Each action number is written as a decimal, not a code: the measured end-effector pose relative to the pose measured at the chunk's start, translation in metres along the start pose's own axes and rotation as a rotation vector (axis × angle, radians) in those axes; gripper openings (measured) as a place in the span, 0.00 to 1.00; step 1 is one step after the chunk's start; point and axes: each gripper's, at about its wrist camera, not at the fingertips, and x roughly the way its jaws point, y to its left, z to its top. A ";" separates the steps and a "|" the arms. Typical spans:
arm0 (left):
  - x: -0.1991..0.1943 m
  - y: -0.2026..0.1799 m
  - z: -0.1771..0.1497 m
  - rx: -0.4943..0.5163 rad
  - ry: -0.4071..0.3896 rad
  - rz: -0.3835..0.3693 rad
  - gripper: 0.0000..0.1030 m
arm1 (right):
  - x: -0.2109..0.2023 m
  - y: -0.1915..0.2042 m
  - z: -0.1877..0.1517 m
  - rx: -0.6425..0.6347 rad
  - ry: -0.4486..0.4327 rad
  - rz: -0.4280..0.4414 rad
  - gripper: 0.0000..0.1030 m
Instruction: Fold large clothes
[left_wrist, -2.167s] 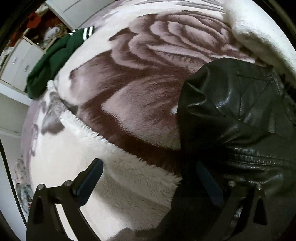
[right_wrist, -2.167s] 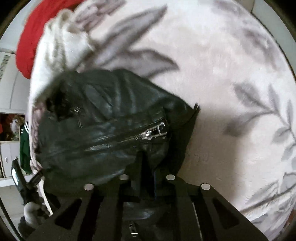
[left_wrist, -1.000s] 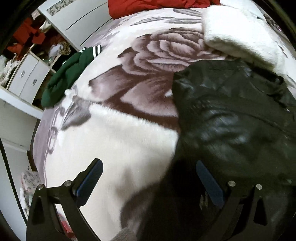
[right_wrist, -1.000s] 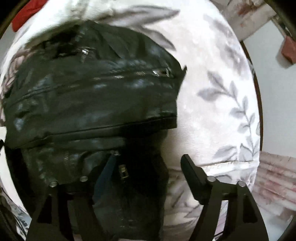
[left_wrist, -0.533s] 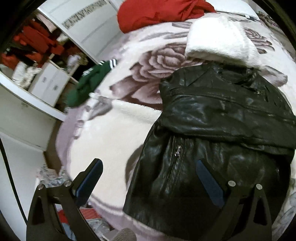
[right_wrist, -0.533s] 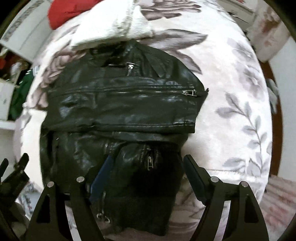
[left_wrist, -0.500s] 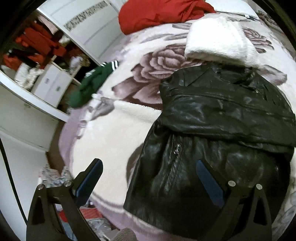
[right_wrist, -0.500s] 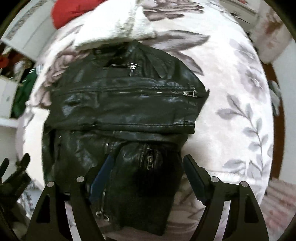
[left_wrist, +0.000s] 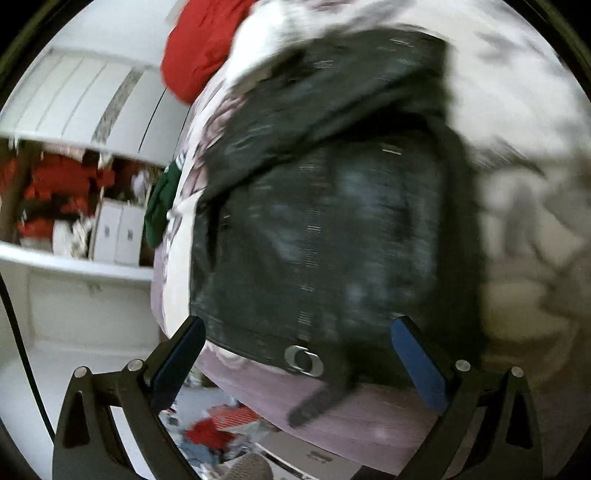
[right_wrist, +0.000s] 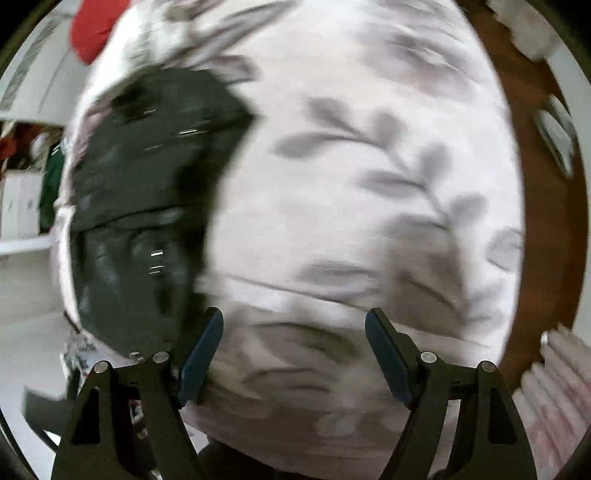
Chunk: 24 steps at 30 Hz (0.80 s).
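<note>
A black leather jacket (left_wrist: 332, 206) lies folded on the flowered plush blanket (left_wrist: 517, 110), its hem with a metal buckle (left_wrist: 303, 360) near the bed's front edge. My left gripper (left_wrist: 295, 354) is open and empty, held back above the hem. In the right wrist view the jacket (right_wrist: 147, 192) lies at the left. My right gripper (right_wrist: 293, 350) is open and empty over bare blanket (right_wrist: 369, 184) to the jacket's right. Both views are blurred by motion.
A red garment (left_wrist: 199, 48) and a white fluffy one (left_wrist: 266, 33) lie at the bed's far end. A green garment (left_wrist: 159, 206) hangs off the left edge by white cupboards (left_wrist: 74, 110). A brown wooden bed frame (right_wrist: 532, 177) runs along the right.
Both grippers have pulled back from the jacket and swung right. The right gripper, shut on the jacket 2.2 s ago, has let go and stands open.
</note>
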 end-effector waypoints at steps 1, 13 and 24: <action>-0.004 -0.012 -0.001 0.016 -0.014 0.020 1.00 | 0.001 -0.011 0.001 0.027 0.003 -0.005 0.78; 0.041 -0.064 0.016 -0.021 0.094 0.270 1.00 | 0.013 -0.027 0.052 0.072 -0.030 0.124 0.78; 0.071 -0.022 0.018 -0.170 0.131 -0.031 0.20 | 0.112 0.028 0.150 0.095 0.136 0.705 0.78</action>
